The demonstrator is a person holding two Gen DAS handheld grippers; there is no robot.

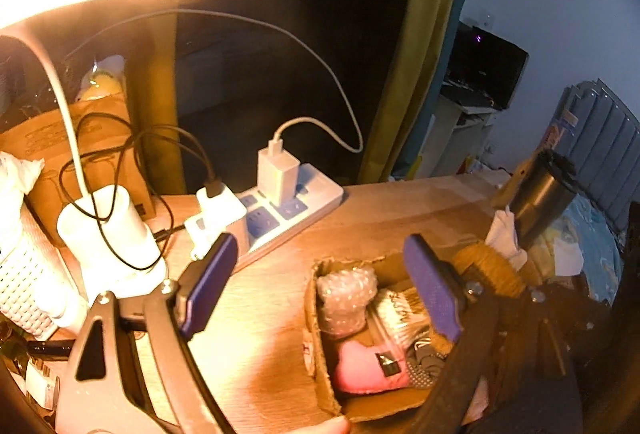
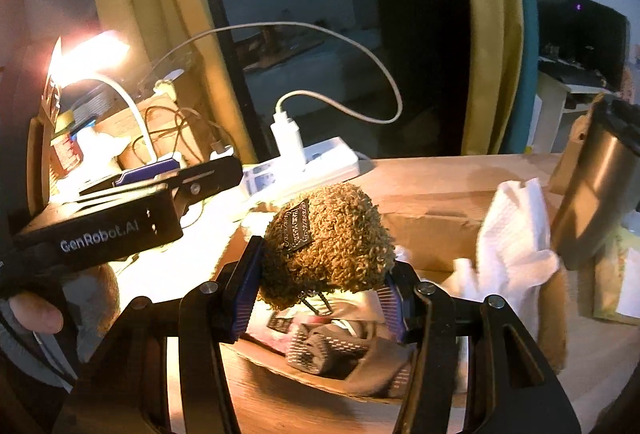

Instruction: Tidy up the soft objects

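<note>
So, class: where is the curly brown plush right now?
In the right wrist view, the curly brown plush sits centre, clamped in the right tongs above the cardboard box.

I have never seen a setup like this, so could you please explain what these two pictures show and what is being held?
No robot here: a person holds a two-finger gripper in each hand, each with a fisheye camera looking along its fingers. The left camera shows the left gripper open and empty above a cardboard box on a wooden table; inside lie a pink plush and bubble wrap. The right camera shows the right gripper squeezing a curly brown plush over that box. A power strip, lamp and metal tumbler stand nearby.
</note>
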